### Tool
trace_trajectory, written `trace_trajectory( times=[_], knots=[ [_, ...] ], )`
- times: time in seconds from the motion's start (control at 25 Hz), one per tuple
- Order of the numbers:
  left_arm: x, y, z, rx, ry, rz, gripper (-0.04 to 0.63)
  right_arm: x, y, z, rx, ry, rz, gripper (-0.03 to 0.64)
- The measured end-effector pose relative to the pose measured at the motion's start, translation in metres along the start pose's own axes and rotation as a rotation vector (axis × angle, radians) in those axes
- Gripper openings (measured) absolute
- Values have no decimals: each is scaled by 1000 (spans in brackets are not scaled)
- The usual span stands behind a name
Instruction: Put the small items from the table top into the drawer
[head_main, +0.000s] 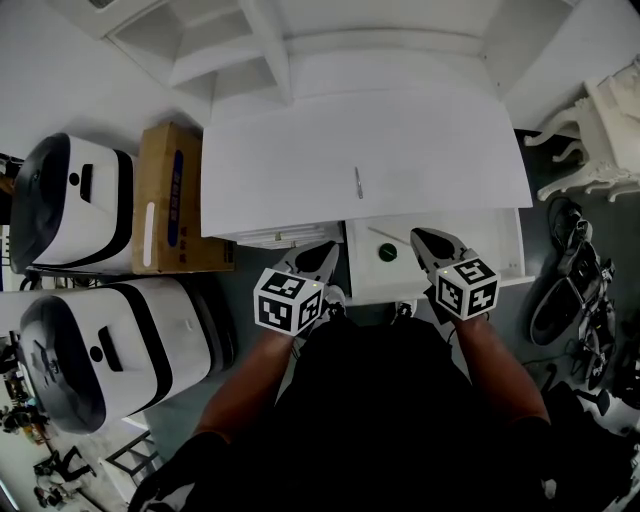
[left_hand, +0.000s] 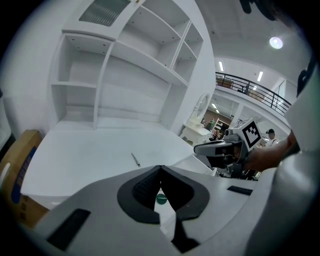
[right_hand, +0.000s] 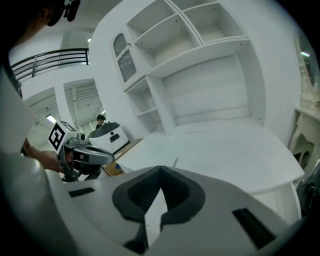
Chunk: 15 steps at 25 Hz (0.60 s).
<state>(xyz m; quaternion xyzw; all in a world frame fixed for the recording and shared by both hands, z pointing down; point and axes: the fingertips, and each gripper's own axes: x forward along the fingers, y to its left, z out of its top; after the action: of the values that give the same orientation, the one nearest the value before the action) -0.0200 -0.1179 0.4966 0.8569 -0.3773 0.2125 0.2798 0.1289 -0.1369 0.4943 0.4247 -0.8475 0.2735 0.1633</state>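
Now the left hand-held gripper (head_main: 323, 249) and right hand-held gripper (head_main: 421, 238), both closed and empty, hover near the open drawer's (head_main: 503, 236) front edge.

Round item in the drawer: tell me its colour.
The round item is dark green, shown best in the head view.

One thin stick (head_main: 358, 182) on the table top (head_main: 290, 160), one green disc (head_main: 388, 252) in the drawer (head_main: 502, 240). Two white machines (head_main: 80, 205), one cardboard box (head_main: 170, 195).

Thin stick (head_main: 358, 182) on table (head_main: 290, 160); green cap (head_main: 388, 252) in drawer (head_main: 487, 236).
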Motion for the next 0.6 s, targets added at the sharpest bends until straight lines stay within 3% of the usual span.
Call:
trace_trajectory(
  times=[0.6],
  knots=[
    [-1, -7, 9, 32, -16, -3, 3, -7, 5, -2, -13, -12, -4, 26]
  ],
)
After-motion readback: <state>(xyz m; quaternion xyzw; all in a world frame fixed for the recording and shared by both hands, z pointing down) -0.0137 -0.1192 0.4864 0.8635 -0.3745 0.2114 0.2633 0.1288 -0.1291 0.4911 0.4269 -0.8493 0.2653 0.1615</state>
